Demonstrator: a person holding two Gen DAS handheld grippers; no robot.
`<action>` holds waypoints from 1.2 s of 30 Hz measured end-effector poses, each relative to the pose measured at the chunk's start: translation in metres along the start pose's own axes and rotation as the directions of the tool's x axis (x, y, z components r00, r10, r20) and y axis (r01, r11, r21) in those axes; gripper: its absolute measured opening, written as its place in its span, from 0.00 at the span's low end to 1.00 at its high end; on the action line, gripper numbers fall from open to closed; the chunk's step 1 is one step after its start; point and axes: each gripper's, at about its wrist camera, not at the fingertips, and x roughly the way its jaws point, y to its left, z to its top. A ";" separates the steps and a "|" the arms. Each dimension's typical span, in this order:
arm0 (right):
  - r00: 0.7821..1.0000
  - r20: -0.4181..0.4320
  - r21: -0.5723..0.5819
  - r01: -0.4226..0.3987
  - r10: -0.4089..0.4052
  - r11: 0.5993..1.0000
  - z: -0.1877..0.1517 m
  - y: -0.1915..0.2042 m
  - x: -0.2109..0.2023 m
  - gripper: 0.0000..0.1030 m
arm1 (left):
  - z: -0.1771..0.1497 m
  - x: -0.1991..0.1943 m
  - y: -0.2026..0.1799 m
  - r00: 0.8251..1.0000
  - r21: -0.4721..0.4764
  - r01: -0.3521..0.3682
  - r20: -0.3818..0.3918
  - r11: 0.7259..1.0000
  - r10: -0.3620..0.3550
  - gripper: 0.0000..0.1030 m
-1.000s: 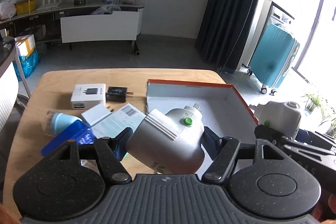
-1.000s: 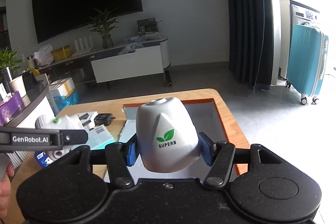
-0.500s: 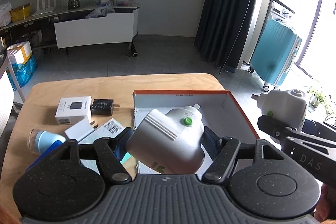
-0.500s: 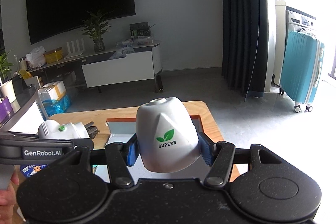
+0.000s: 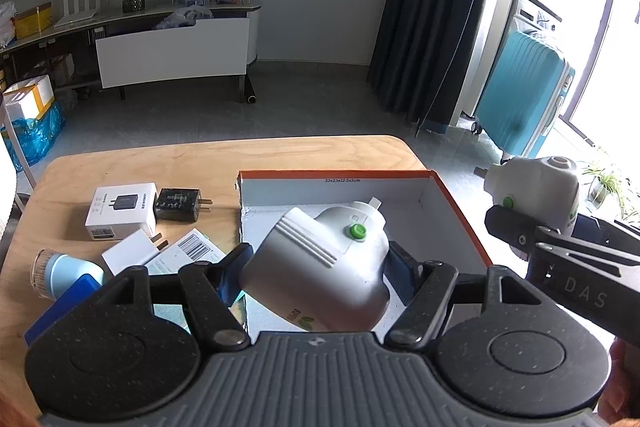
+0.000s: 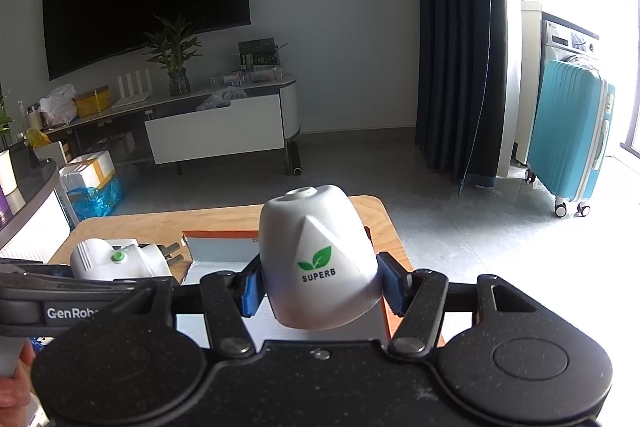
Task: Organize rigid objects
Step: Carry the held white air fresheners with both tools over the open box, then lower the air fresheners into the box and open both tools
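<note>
- The left gripper [image 5: 316, 275] has its jaws clamped on a white plug-in device [image 5: 320, 267] (green button on top), held tilted above the near part of the orange-rimmed box [image 5: 456, 223].
- The right gripper [image 6: 320, 285] grips a second white device [image 6: 318, 259], marked SUPERB, above the box's right side.
- Chargers lie on the wooden table [image 5: 192, 163], left of the box.

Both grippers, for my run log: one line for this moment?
left gripper: shut on plug | right gripper: shut on second plug | box: empty
</note>
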 end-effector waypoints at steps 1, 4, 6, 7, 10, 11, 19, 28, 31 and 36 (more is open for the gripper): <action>1.000 -0.003 -0.001 0.001 -0.001 1.000 -0.001 0.000 0.001 0.67 | 0.000 0.001 0.000 1.000 -0.002 -0.001 -0.002 1.000 0.001 0.69; 1.000 -0.013 -0.006 0.005 -0.005 1.000 0.000 0.000 0.006 0.67 | -0.001 0.004 0.000 1.000 -0.004 0.000 -0.007 1.000 0.000 0.69; 1.000 -0.020 -0.007 0.006 -0.006 1.000 0.000 0.001 0.010 0.67 | -0.001 0.007 -0.001 1.000 -0.004 -0.001 -0.012 1.000 0.001 0.69; 1.000 -0.024 -0.009 0.006 -0.006 1.000 0.001 0.001 0.013 0.67 | -0.002 0.008 -0.001 1.000 -0.003 -0.003 -0.014 1.000 0.003 0.69; 0.999 -0.040 -0.018 0.007 -0.008 1.000 0.002 0.001 0.019 0.67 | -0.002 0.013 -0.001 1.000 -0.004 -0.005 -0.022 1.000 0.005 0.69; 0.999 -0.043 -0.020 0.008 -0.009 1.000 0.003 0.001 0.022 0.67 | -0.002 0.015 0.000 1.000 -0.005 -0.008 -0.025 1.000 0.008 0.69; 0.996 -0.088 -0.037 0.006 -0.010 0.999 0.005 0.001 0.045 0.67 | -0.001 0.031 0.002 0.999 -0.020 -0.010 -0.049 1.000 0.009 0.69; 0.993 -0.118 -0.052 0.013 -0.019 0.999 0.004 0.003 0.075 0.68 | 0.003 0.051 0.004 0.997 -0.036 -0.016 -0.070 0.999 0.014 0.69; 0.993 -0.110 -0.060 0.029 -0.035 0.998 0.005 0.002 0.086 0.68 | 0.006 0.058 0.004 0.997 -0.042 -0.015 -0.073 0.999 0.012 0.69; 0.997 -0.057 -0.040 0.051 -0.054 0.998 0.005 -0.006 0.081 0.76 | 0.010 0.066 0.002 0.997 -0.059 0.001 -0.081 0.998 -0.005 0.69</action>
